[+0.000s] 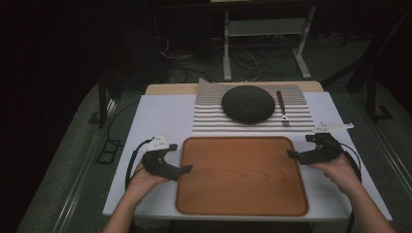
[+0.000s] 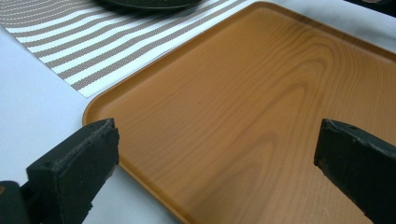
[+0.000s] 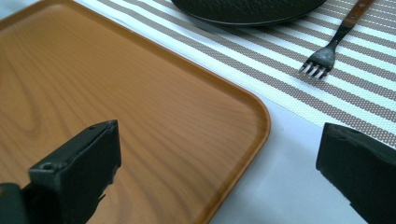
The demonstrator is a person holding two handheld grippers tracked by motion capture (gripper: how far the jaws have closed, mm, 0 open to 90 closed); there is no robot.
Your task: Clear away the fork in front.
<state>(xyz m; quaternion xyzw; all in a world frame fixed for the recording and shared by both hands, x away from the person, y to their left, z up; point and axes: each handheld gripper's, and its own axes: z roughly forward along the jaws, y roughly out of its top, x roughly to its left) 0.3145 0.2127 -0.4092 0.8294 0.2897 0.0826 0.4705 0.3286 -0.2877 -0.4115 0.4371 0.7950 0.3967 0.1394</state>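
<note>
The wooden tray [image 1: 241, 175], rectangular with rounded corners and a raised rim, lies flat and empty on the table's near half.

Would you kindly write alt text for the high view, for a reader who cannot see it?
A person holds the left tool and right tool, both open, at opposite edges of an empty wooden tray on a white table. Behind it, a dark plate and a fork lie on a striped placemat.

tray [image 1: 241, 174]: between left claw [image 1: 186, 169] and right claw [image 1: 292, 155]
mat [image 1: 209, 116]: beyond both claws
plate [image 1: 247, 103]: on mat
fork [image 1: 282, 108]: right of plate
</note>
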